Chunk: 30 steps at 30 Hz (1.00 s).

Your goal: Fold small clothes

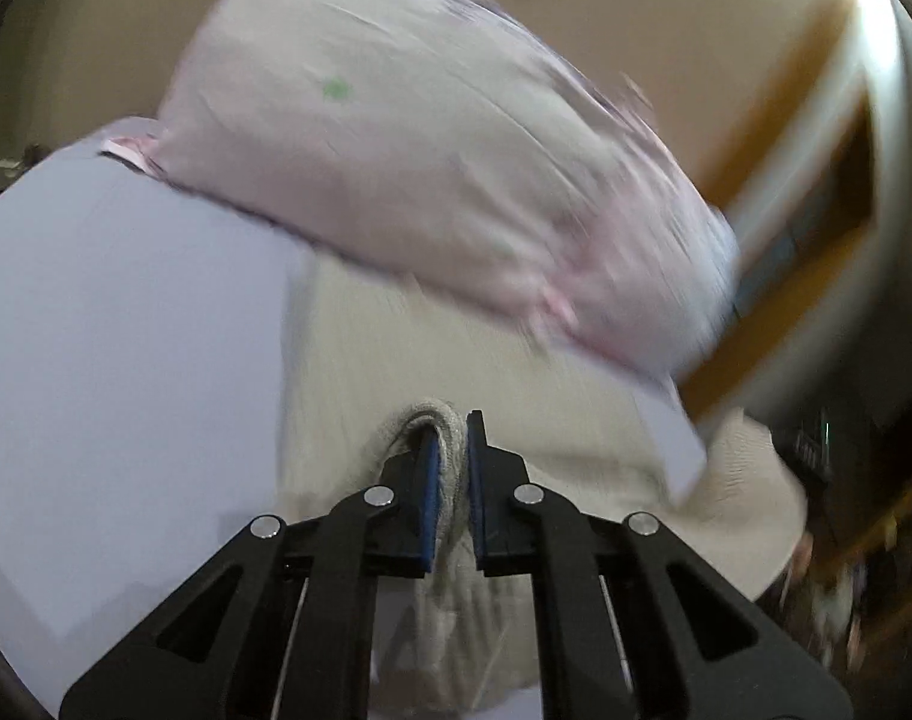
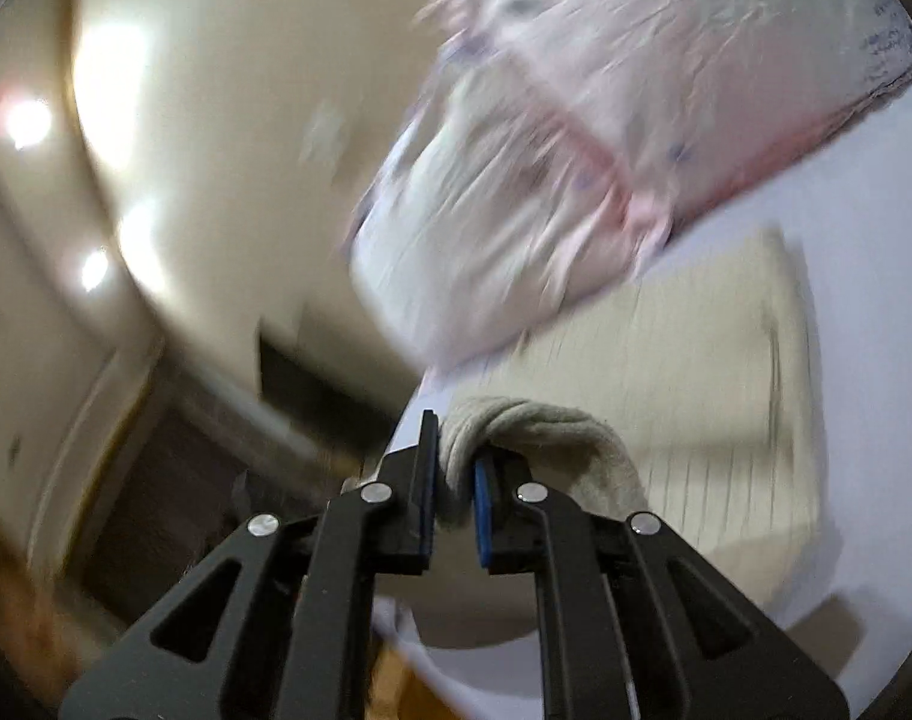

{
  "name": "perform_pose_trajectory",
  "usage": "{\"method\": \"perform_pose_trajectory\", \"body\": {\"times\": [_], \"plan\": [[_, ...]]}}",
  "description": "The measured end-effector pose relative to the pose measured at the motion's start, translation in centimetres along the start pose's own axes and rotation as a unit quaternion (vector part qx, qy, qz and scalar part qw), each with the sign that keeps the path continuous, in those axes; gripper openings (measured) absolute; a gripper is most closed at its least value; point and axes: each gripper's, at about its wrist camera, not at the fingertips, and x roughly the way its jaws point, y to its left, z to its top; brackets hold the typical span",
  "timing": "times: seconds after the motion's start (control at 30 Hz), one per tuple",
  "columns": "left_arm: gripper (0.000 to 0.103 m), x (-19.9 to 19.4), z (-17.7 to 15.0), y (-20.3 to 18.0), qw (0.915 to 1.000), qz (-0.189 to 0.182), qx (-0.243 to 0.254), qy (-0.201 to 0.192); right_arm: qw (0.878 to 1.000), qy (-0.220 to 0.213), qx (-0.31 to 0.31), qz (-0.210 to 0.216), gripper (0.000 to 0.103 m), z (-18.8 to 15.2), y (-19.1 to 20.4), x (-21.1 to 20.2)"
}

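A beige ribbed garment (image 1: 396, 348) lies spread on a white sheet (image 1: 126, 330). My left gripper (image 1: 453, 450) is shut on a bunched edge of this garment, which hangs down between the fingers. In the right wrist view the same beige garment (image 2: 708, 348) lies on the white sheet (image 2: 864, 240), and my right gripper (image 2: 456, 450) is shut on another rolled edge of it. Both views are blurred by motion.
A pale pink pillow (image 1: 426, 150) with a small green mark lies just beyond the garment; it also shows in the right wrist view (image 2: 606, 138). A wooden bed frame (image 1: 774, 276) runs at the right. Cream wall (image 2: 246, 120) and dark furniture (image 2: 312, 384) sit left.
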Motion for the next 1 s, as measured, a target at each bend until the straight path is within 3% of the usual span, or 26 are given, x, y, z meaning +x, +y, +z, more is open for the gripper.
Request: {"method": "perform_pose_trajectory", "body": {"times": [0.07, 0.13, 0.2, 0.23, 0.3, 0.33, 0.37, 0.43, 0.5, 0.6, 0.73, 0.83, 0.97, 1.0], "plan": [[0.009, 3.5, 2.6, 1.8, 0.9982, 0.029, -0.052, -0.007, 0.994, -0.026, 0.048, -0.096, 0.010, 2.8, -3.6, 3.4], [0.009, 7.1, 4.3, 3.9, 0.9942, 0.043, -0.097, 0.016, 0.979, -0.016, 0.085, -0.186, 0.016, 4.0, -7.1, 6.2], [0.009, 9.5, 5.1, 5.7, 0.9871, 0.042, -0.148, 0.045, 0.969, 0.000, 0.120, -0.214, 0.028, 4.0, -9.4, 7.4], [0.008, 9.4, 5.0, 6.1, 0.9852, 0.028, -0.162, 0.047, 0.973, -0.002, 0.122, -0.196, 0.034, 4.0, -9.5, 7.4], [0.011, 8.4, 5.0, 5.9, 0.9882, 0.007, -0.148, 0.039, 0.977, -0.010, 0.092, -0.192, 0.079, 4.3, -8.5, 7.1], [0.022, 7.8, 4.9, 5.8, 0.9897, 0.008, -0.139, 0.034, 0.977, -0.028, 0.069, -0.198, 0.087, 4.4, -7.6, 6.6], [0.049, 7.1, 4.9, 5.8, 0.9905, 0.020, -0.134, 0.024, 0.977, -0.040, 0.055, -0.200, 0.093, 4.4, -6.9, 6.1], [0.083, 4.9, 4.8, 5.7, 0.9906, 0.040, -0.129, -0.017, 0.981, -0.040, 0.037, -0.184, 0.093, 4.4, -6.1, 5.3], [0.083, 3.3, 4.4, 5.5, 0.9922, 0.030, -0.117, -0.034, 0.987, -0.027, 0.034, -0.157, 0.093, 4.4, -5.3, 6.0], [0.082, 3.1, 4.0, 4.8, 0.9962, 0.035, -0.080, -0.009, 0.994, 0.042, 0.007, -0.104, 0.094, 3.4, -2.7, 8.5], [0.082, 4.0, 2.7, 2.9, 0.9976, 0.054, -0.005, 0.044, 0.988, 0.149, -0.013, -0.044, 0.095, 1.0, 1.3, 14.4], [0.082, 4.3, 1.8, 1.6, 0.9948, 0.073, 0.042, 0.059, 0.978, 0.203, -0.044, -0.024, 0.096, -0.7, 4.8, 19.6], [0.082, 4.9, 0.3, 1.4, 0.9879, 0.096, 0.076, 0.095, 0.948, 0.313, -0.037, -0.032, 0.096, -3.3, 6.4, 29.4], [0.082, 5.3, 0.2, 1.5, 0.9868, 0.099, 0.076, 0.104, 0.943, 0.328, -0.032, -0.045, 0.092, -3.6, 6.4, 32.0]]}}
